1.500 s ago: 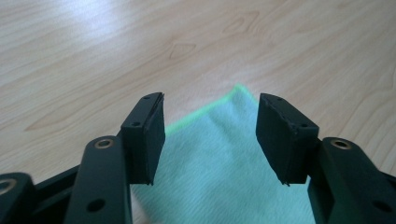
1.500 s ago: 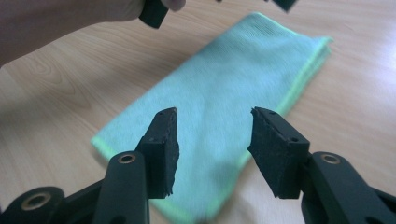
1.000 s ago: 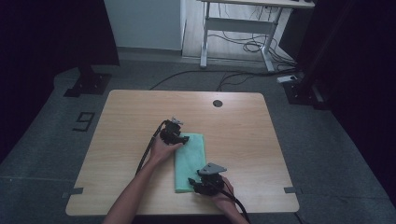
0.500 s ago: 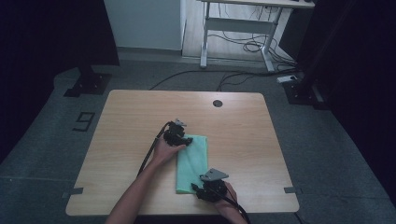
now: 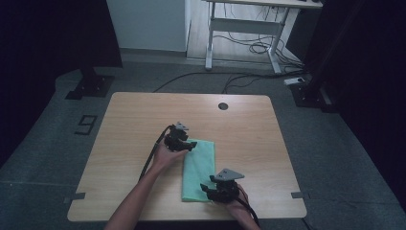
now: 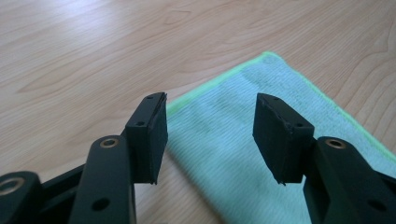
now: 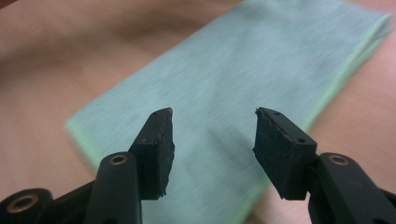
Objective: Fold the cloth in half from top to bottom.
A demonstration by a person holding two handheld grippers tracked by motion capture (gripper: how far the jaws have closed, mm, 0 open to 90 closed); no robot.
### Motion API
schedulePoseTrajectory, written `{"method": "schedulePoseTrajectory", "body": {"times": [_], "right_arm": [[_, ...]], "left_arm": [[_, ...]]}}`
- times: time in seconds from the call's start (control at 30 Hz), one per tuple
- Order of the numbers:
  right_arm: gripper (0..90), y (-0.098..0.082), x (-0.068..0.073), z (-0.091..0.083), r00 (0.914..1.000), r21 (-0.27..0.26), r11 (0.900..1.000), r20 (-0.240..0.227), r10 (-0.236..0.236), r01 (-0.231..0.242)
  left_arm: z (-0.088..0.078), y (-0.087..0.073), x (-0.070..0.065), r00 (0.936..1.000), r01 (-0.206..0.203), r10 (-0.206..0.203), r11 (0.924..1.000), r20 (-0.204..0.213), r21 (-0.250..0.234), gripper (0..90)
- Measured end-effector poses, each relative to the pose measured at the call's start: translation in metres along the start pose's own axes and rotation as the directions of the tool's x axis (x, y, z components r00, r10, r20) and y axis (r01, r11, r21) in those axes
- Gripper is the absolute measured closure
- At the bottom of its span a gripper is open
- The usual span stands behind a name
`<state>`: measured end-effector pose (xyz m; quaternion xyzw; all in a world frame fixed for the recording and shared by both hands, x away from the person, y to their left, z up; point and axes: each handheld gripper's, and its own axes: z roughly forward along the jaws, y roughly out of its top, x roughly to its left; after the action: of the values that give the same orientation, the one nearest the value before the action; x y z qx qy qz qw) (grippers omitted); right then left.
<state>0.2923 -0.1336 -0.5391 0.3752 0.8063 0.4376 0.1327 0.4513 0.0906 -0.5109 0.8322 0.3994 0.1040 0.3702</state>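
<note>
A folded green cloth (image 5: 199, 169) is laid flat on the wooden surface (image 5: 129, 120), a bit toward the near edge and roughly in the middle, long side running away from the person. The left gripper (image 5: 183, 143) is parked at the cloth's far left corner, held in a hand coming in from the bottom of the high view. In the left gripper view its jaws are seen spread apart with nothing between them, and they have just been opened a touch more; the cloth's light-green hem (image 6: 219, 84) is seen just past the tips, with the corner pointing away. The right gripper (image 5: 216, 190) is held at the near right corner of the cloth, just beside the front edge of the surface. Its jaws are also parted and empty and have just been widened slightly; below and beyond them the cloth (image 7: 243, 79) is spread out, a little blurred, layered edges visible along one side.
</note>
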Motion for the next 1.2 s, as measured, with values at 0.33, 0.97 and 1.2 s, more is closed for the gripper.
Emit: {"method": "schedulePoseTrajectory", "body": {"times": [0.33, 0.97, 1.2], "right_arm": [[47.5, 0.025, -0.031, 0.023, 0.9995, -0.008, 1.000, 0.031, 0.001, -0.001], [47.5, 0.031, -0.036, 0.034, 0.9990, -0.001, 1.000, 0.044, -0.003, 0.003], [47.4, 0.031, -0.038, 0.036, 0.9989, 0.006, 1.000, 0.047, 0.005, -0.005]], "left_arm": [[-0.022, -0.031, -0.013, 0.9983, -0.040, 0.039, 0.9990, 0.043, 0.019, 46.7], [-0.018, -0.057, -0.031, 0.9906, -0.127, 0.131, 0.9870, -0.039, 0.099, 50.9], [-0.018, -0.058, -0.031, 0.9923, -0.111, 0.116, 0.9891, -0.045, 0.097, 51.6]]}}
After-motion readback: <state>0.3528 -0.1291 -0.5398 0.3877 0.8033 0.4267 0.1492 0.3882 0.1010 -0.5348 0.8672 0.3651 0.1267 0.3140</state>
